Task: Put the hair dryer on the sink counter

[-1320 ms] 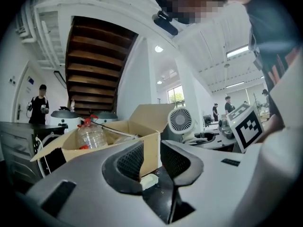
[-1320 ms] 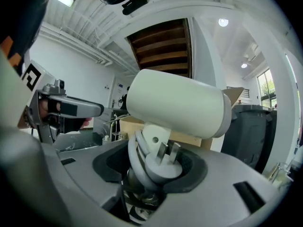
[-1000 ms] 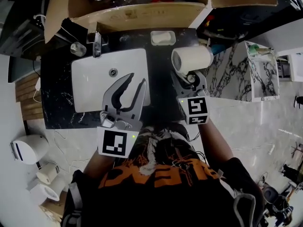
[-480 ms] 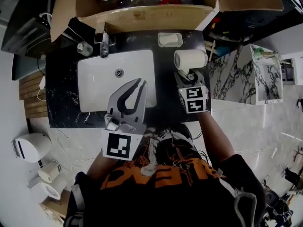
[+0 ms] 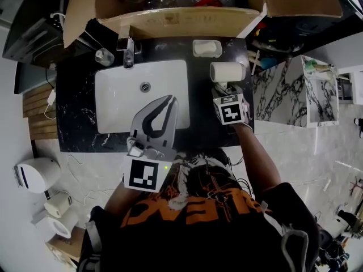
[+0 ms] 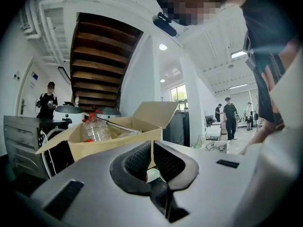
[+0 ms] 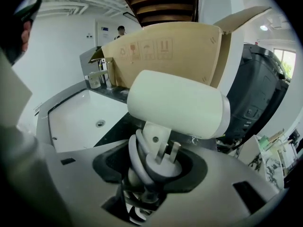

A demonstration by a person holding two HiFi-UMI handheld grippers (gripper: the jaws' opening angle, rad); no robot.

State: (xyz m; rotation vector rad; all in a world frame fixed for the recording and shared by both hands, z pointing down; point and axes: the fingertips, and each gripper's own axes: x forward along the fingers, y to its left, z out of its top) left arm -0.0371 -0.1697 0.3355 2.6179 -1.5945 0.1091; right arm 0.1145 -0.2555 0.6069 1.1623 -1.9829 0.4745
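The white hair dryer (image 5: 227,71) (image 7: 177,105) hangs low over the black sink counter (image 5: 79,112), just right of the white basin (image 5: 142,103) (image 7: 80,112). My right gripper (image 5: 224,90) (image 7: 151,167) is shut on its folded handle, where the grey cord and plug are wrapped. Whether the dryer touches the counter I cannot tell. My left gripper (image 5: 170,99) (image 6: 151,145) hovers over the basin's front right part. Its tips meet, with nothing between them.
A faucet (image 5: 127,50), a small glass (image 5: 104,56) and a soap dish (image 5: 207,48) stand along the counter's back. Behind them is an open cardboard box (image 5: 170,18) with bottles. A marble-patterned block (image 5: 289,86) stands right of the counter.
The right gripper has come down with the hair dryer and tilted more steeply, so the dryer looks smaller and nearer the counter. The left gripper has stayed put; its tips look closer together.
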